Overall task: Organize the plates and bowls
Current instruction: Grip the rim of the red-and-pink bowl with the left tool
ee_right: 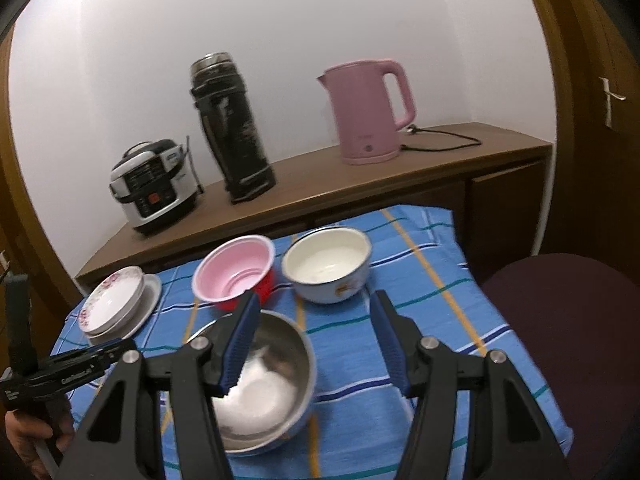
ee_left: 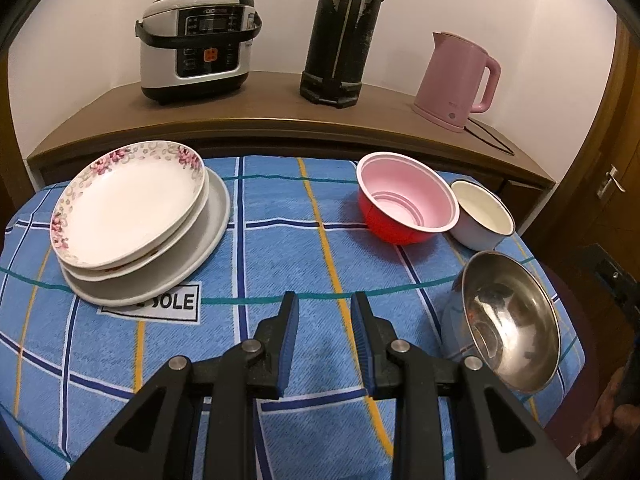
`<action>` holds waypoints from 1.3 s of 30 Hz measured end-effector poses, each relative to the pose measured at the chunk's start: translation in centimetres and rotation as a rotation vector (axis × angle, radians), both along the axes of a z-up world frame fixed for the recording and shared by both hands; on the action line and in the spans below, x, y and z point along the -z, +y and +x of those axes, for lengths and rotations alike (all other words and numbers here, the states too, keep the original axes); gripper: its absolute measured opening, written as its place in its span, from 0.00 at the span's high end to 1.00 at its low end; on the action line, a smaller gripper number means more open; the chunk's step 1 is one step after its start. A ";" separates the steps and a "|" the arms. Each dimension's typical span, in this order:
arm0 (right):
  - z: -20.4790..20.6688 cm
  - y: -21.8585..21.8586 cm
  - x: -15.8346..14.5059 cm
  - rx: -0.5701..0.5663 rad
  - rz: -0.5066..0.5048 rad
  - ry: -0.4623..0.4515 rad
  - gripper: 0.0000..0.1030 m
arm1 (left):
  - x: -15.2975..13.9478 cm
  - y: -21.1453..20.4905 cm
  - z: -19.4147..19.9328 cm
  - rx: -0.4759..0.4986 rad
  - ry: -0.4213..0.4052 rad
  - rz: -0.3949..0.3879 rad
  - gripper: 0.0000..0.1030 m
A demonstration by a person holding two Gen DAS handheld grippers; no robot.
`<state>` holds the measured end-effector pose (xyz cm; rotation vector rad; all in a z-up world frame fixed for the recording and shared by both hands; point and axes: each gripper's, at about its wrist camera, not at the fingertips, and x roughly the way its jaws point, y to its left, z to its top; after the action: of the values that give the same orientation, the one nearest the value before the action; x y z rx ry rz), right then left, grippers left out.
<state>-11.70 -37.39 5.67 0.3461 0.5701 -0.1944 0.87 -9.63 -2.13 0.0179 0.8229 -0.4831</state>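
Observation:
A stack of plates (ee_left: 132,216), floral one on top, sits at the left of the blue checked cloth (ee_left: 280,248); it also shows in the right wrist view (ee_right: 116,304). A red bowl with pink inside (ee_left: 404,204) (ee_right: 236,272) and a white enamel bowl (ee_left: 484,216) (ee_right: 328,264) stand at the back right. A steel bowl (ee_left: 508,320) (ee_right: 276,380) is at the front right. My left gripper (ee_left: 324,300) is open and empty above the cloth. My right gripper (ee_right: 314,300) is open above the steel bowl, its left finger over the rim.
A wooden counter (ee_left: 280,120) behind the table holds a rice cooker (ee_left: 196,44), a black thermos (ee_left: 344,32) and a pink kettle (ee_left: 456,80). A dark chair seat (ee_right: 560,320) is at the right. The left gripper's handle (ee_right: 68,372) shows in the right wrist view.

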 end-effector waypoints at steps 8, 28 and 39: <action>0.8 -2.0 0.4 -0.027 0.074 0.028 0.44 | -0.4 -0.7 0.6 0.008 -0.002 -0.003 0.72; 10.6 -1.2 2.0 -0.355 0.394 0.203 0.61 | -1.6 -4.5 7.2 0.061 0.041 -0.085 0.72; 15.3 -0.5 4.3 -0.363 0.529 0.359 0.61 | -1.3 -7.6 11.1 0.109 0.081 -0.077 0.72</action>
<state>3.55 -37.89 1.38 0.7189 1.0299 0.2586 11.96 -17.24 -0.84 -0.0287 0.8850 -0.6213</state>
